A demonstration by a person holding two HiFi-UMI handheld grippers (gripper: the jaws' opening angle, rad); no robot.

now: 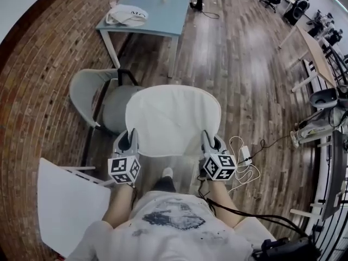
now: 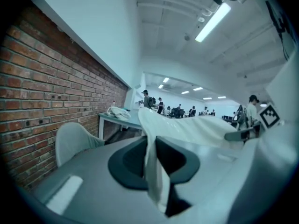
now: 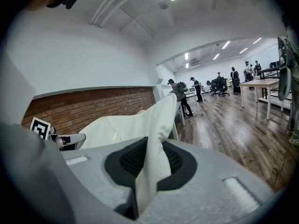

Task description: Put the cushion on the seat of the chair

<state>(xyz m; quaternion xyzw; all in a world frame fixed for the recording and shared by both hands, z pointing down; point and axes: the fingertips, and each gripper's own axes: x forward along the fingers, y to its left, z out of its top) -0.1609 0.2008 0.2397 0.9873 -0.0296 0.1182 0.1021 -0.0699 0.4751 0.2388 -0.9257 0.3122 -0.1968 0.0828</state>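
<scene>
As two grippers (image 1: 130, 139) (image 1: 209, 139) pinch one cushion (image 1: 173, 118), one grey chair (image 1: 87, 93) nearby

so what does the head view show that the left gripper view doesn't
Head view only: the whole cushion from above, held at its near corners by the left gripper and right gripper, plus a white cable on the floor. Left gripper view only: the ceiling strip light and, close up, the jaws pinching the cushion's edge. Both: cushion, grey chair, table.
</scene>
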